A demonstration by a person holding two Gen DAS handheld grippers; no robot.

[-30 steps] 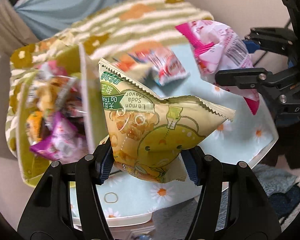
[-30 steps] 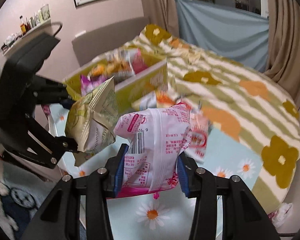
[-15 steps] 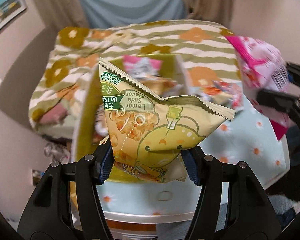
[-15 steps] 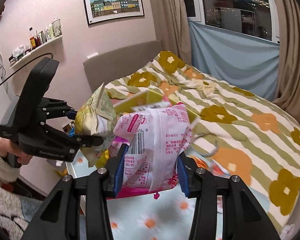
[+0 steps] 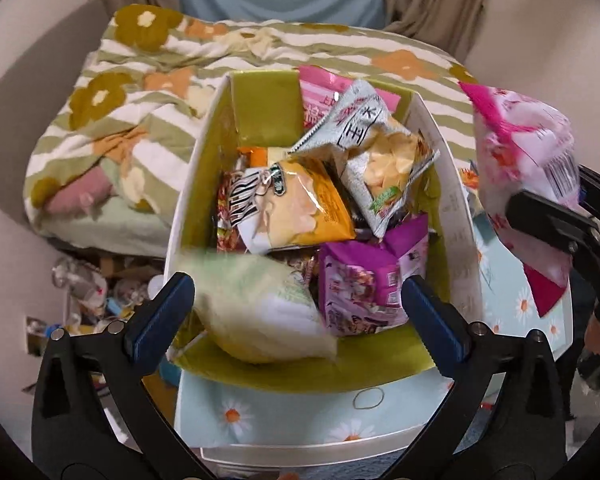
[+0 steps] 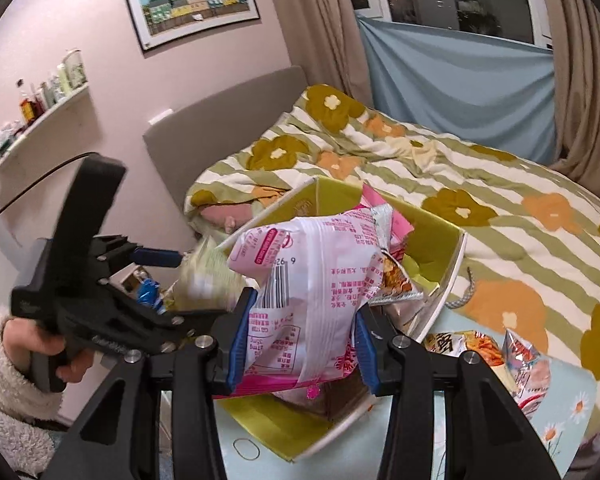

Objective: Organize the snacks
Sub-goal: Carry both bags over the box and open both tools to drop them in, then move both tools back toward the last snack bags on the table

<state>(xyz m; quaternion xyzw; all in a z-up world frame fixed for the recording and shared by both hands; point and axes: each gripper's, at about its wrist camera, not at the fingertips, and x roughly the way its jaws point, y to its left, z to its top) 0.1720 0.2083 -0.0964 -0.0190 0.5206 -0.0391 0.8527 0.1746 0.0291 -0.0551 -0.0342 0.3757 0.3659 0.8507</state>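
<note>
Left claw point(image 5: 298, 304) hung released above the snack box point(image 5: 192, 184); right claw point(image 6: 300, 338), clenched on the pink packet point(image 6: 316, 280) (upright), sat beside the box's right wall.

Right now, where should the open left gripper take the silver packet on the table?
Probably its raised top corner, from above: the silver packet lies nearly flat on the table, beside the box, so its sides offer no gap.

Framed picture point(image 6: 194, 2) on wall; bottles point(image 6: 48, 90) on shelf point(image 6: 36, 128); floral striped duvet point(image 6: 480, 184) covers bed.
</note>
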